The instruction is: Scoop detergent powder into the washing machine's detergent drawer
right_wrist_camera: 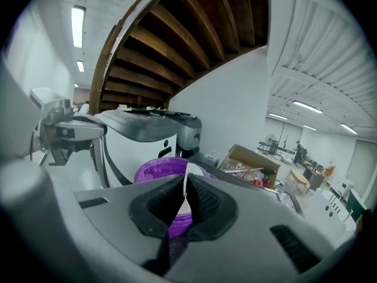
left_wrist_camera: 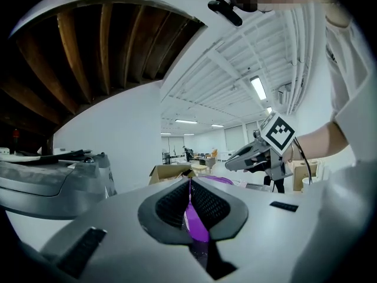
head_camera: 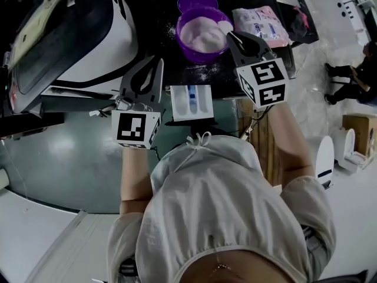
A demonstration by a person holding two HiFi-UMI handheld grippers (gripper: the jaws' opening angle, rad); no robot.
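Note:
A purple bowl (head_camera: pixel 203 34) full of pale detergent powder stands on the dark counter. A white scoop (head_camera: pixel 225 26) rests at the bowl's right rim, and my right gripper (head_camera: pixel 234 38) is shut on its handle. In the right gripper view the white scoop handle (right_wrist_camera: pixel 187 184) rises between the jaws in front of the purple bowl (right_wrist_camera: pixel 154 170). My left gripper (head_camera: pixel 156 65) is shut and empty, left of the bowl and apart from it. The white detergent drawer (head_camera: pixel 191 102) stands pulled out below the counter edge, between the two grippers. In the left gripper view the right gripper (left_wrist_camera: pixel 235 158) shows ahead.
The washing machine (head_camera: pixel 70 34) fills the upper left, its door toward me. A purple lid (head_camera: pixel 197 0) lies behind the bowl. A bag of packets (head_camera: pixel 259 22) sits to the bowl's right. Spilled powder speckles the counter (head_camera: pixel 200 72). A cardboard box (head_camera: pixel 359 131) stands on the floor at right.

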